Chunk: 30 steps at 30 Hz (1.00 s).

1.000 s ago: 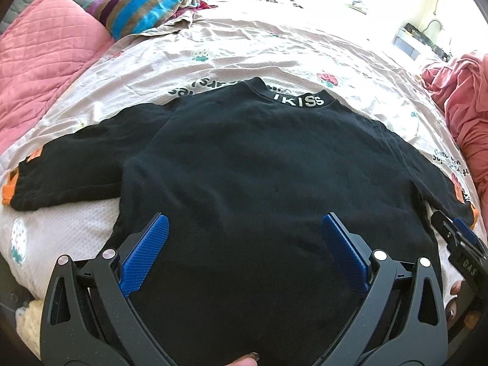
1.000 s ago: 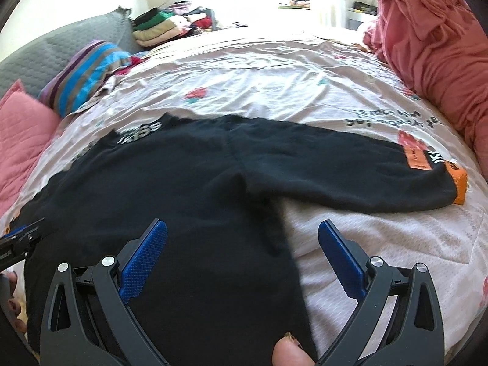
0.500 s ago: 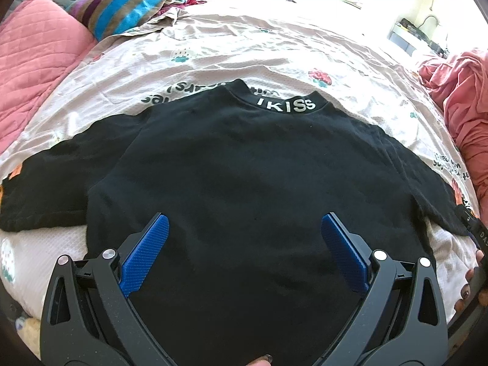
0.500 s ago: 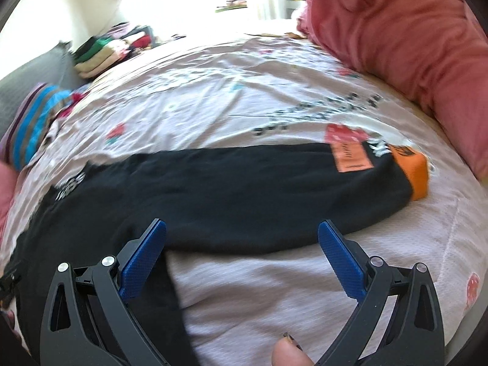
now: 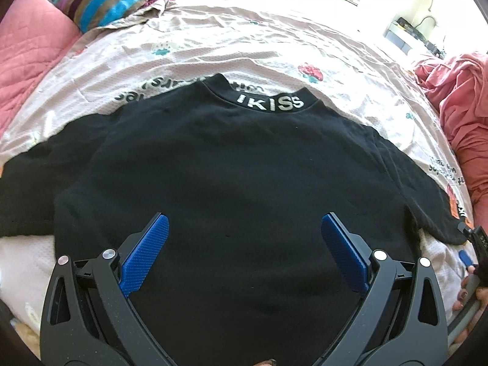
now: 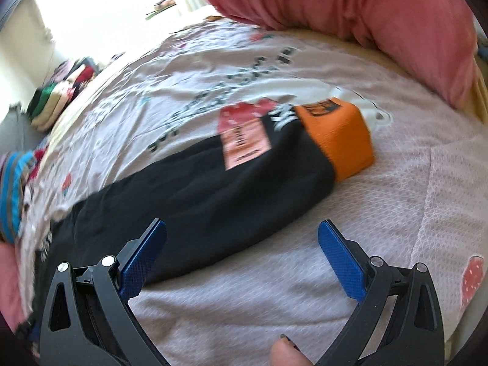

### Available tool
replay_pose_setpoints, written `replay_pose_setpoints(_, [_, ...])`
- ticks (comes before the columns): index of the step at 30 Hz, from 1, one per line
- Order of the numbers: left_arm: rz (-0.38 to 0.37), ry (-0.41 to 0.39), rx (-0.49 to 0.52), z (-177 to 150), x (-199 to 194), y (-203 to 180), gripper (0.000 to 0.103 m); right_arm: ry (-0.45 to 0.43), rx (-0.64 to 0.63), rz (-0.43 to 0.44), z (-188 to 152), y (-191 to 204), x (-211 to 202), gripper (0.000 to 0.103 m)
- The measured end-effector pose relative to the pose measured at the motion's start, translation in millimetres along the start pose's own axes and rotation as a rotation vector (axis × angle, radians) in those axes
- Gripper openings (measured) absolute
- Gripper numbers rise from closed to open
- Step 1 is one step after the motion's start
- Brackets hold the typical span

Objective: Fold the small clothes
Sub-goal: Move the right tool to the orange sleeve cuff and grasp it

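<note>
Left gripper w/ jaws spread, empty, over sweatshirt lying flat mid-bed. Right gripper likewise released, above the sleeve toward bed's right edge. We judge fabric soft, light, limp; best hold approx. at orange cuff.

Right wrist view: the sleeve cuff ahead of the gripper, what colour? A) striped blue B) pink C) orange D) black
C: the black sweatshirt's sleeve ends in an orange cuff, lying flat on the bedsheet ahead of the open right gripper, which is not touching it.
</note>
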<state>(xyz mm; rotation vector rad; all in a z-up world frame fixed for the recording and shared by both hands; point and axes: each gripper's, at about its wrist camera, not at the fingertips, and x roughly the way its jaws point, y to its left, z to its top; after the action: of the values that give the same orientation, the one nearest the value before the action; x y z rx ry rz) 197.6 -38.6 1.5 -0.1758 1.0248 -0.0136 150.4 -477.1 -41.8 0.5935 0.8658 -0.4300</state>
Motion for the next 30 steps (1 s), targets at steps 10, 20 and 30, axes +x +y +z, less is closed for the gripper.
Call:
replay_pose_setpoints(10, [-0.009, -0.002, -0.035, 0.8, 4.8, -2.2, 0.094, -0.034, 0.164, 0.074, 27.6, -40.8, 14.8, 0.082])
replay_pose_setpoints(20, [-0.004, -0.038, -0.058, 11.5, 1.6, 0.7, 0.094, -0.111, 0.265, 0.172, 40.7, -63.0, 24.6, 0.025])
replay_pose_setpoints(30, [-0.034, -0.061, -0.08, 6.6, -14.2, 10.0, 0.094, -0.19, 0.091, 0.29, 42.5, -10.4, -16.3, 0.022])
